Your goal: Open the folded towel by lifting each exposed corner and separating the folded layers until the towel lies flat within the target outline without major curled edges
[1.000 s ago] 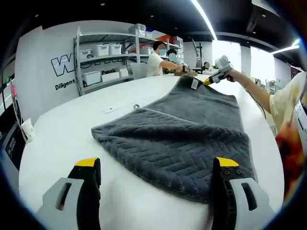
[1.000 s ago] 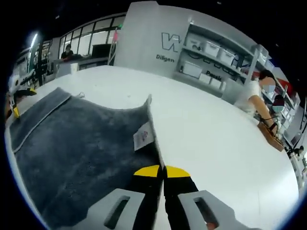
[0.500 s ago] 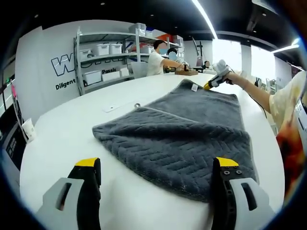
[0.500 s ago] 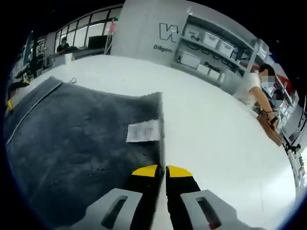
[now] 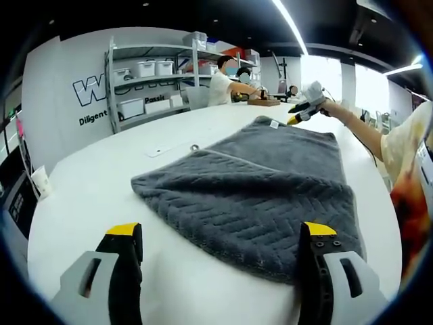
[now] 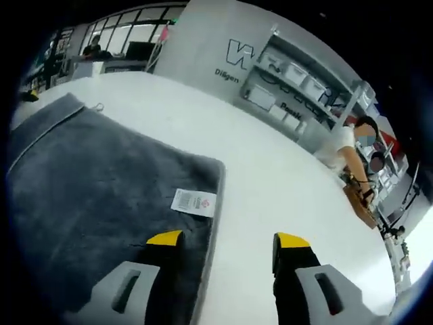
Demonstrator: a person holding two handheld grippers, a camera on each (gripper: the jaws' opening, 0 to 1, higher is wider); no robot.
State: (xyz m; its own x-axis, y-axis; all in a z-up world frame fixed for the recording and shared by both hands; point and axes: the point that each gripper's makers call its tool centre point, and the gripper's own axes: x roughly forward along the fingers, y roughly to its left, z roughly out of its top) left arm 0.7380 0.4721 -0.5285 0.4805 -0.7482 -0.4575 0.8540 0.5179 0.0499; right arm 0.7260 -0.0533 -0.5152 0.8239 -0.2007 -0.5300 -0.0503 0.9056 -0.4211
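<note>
A grey towel (image 5: 257, 186) lies on the white table (image 5: 88, 196), a herringbone-textured layer in front overlapping a smoother layer behind. My left gripper (image 5: 221, 233) is open, hovering just short of the towel's near edge, its right jaw over the near corner. The right gripper (image 5: 303, 110) hangs above the far corner, on a person's outstretched arm. In the right gripper view the towel (image 6: 88, 176) spreads flat to the left, its white label (image 6: 194, 201) face up near the corner. My right gripper (image 6: 229, 240) is open, left jaw above the towel edge, right jaw above bare table (image 6: 270, 183).
Metal shelves (image 5: 145, 74) with white bins stand against the back wall. People work at a bench (image 5: 233, 84) beyond the table. A paper cup (image 5: 39, 181) sits at the table's left edge. A small ring and a white strip (image 5: 162, 152) lie near the towel's left side.
My right gripper has opened and let go of the towel's labelled corner, which now lies flat on the table. The left gripper has stayed put and open.
</note>
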